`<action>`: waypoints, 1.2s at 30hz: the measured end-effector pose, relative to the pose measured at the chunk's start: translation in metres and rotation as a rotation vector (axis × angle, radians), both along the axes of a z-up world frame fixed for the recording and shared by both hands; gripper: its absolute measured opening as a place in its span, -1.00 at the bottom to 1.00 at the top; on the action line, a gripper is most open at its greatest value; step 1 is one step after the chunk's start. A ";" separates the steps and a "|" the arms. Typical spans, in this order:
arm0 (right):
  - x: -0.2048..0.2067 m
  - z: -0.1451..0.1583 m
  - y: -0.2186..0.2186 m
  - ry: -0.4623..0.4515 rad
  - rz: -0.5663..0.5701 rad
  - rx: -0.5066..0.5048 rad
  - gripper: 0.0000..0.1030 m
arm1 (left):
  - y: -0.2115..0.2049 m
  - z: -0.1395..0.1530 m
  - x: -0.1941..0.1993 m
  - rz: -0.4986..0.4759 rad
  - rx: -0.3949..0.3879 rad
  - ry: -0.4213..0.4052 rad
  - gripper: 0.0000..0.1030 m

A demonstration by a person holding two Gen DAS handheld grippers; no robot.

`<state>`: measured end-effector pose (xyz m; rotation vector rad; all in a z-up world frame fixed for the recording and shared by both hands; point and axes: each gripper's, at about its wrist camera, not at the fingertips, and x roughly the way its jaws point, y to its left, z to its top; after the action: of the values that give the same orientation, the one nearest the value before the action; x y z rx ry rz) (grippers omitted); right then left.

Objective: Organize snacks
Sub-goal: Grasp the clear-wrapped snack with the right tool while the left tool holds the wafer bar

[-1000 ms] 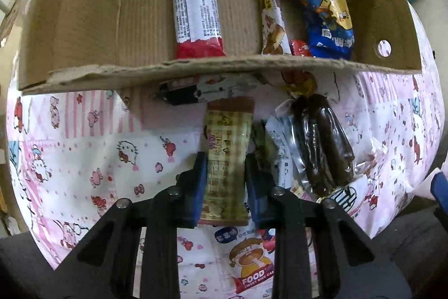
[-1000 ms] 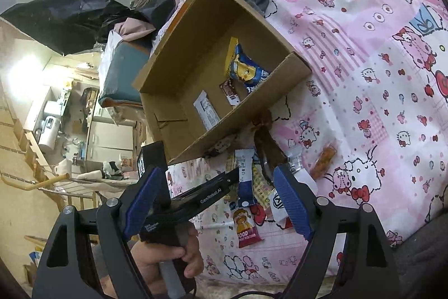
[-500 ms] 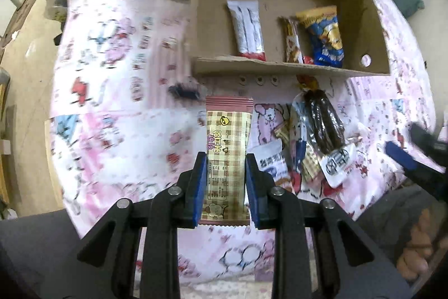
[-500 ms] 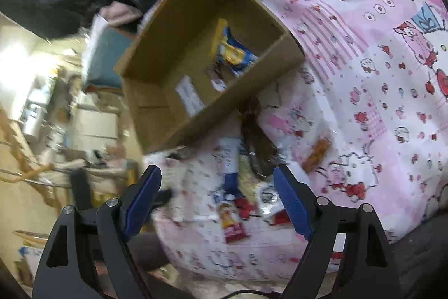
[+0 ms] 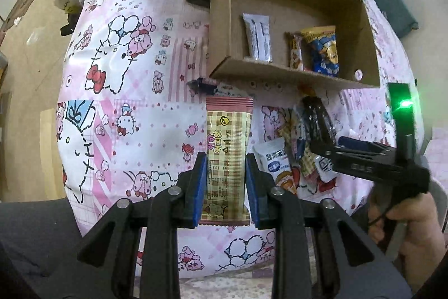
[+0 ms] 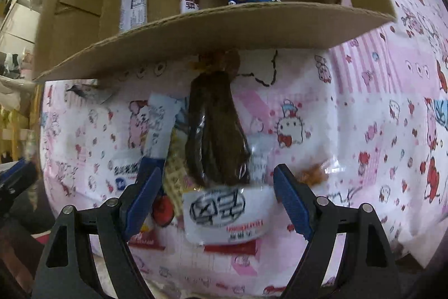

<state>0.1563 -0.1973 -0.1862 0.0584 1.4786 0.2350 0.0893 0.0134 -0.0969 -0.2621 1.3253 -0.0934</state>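
The left gripper (image 5: pixel 226 184) has lifted up and back since a second ago. Then the cardboard box (image 5: pixel 221 18) filled the top of its view. Now the box sits far ahead of the fingers, and lots of the pink cartoon bedsheet (image 5: pixel 134 91) shows to the left of them. The fingers stay narrow and pinch the checked snack bar (image 5: pixel 228 147) by its two long sides, just as before.

The right gripper (image 6: pixel 217 195) has come down low over the snack pile. A second ago it looked at the box from far off and at a slant. Now the box's front wall (image 6: pixel 212 30) stretches across the top of its view. Its blue fingers stand wide apart and hold nothing. The clear bag of dark brown sticks (image 6: pixel 215 136) lies between them and a bit ahead, with its white label end closest. The pads do not touch it.

The checked snack bar is tan and cream with a pink-striped edge at the top and bottom. It has a small yellow duck near the top and a little bear at the bottom. It sticks out past the fingertips toward the box.

Inside the box lie a white wrapper (image 5: pixel 257 38), a thin brown bar (image 5: pixel 295 52) and a yellow and blue packet (image 5: pixel 323 49), side by side.
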 end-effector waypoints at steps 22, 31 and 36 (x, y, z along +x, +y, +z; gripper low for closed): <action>-0.006 0.031 0.004 -0.068 0.025 0.204 -0.73 | 0.003 -0.004 0.007 0.027 -0.009 0.004 -0.56; -0.028 0.051 -0.014 -0.071 -0.025 0.362 -0.75 | 0.007 -0.007 0.005 0.044 0.004 0.005 -0.56; -0.049 0.067 -0.016 -0.099 -0.044 0.489 -0.75 | 0.014 0.000 -0.001 0.061 0.012 -0.018 -0.56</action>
<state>0.1074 -0.2132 -0.1195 0.4658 1.2927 0.5516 0.0886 0.0270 -0.0969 -0.2905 1.2985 -0.0357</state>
